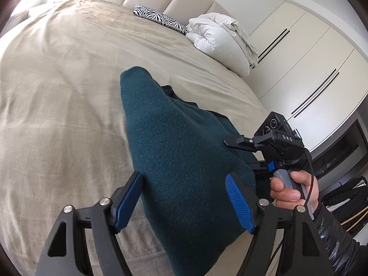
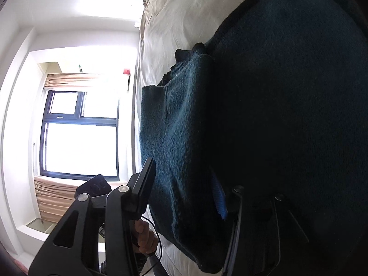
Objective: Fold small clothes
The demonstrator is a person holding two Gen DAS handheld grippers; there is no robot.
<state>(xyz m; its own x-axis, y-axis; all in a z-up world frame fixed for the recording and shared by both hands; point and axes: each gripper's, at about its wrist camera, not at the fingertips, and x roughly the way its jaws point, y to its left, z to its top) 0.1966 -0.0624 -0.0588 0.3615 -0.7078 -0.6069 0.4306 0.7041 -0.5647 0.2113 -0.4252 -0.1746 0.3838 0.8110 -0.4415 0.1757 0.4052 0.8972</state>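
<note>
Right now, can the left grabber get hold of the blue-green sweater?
Probably yes. The left gripper is open with the teal sweater already lying between its blue pads, and nothing sits in the way on the bed.

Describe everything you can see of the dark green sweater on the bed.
The sweater is a dark teal knit with a fuzzy surface and a darker ribbed edge. It lies partly folded on the beige bedspread, one layer turned over another. The left gripper stands open with the cloth between its blue pads, not pinched. The right gripper also straddles a fold at the sweater's edge; its grip is unclear.
</note>
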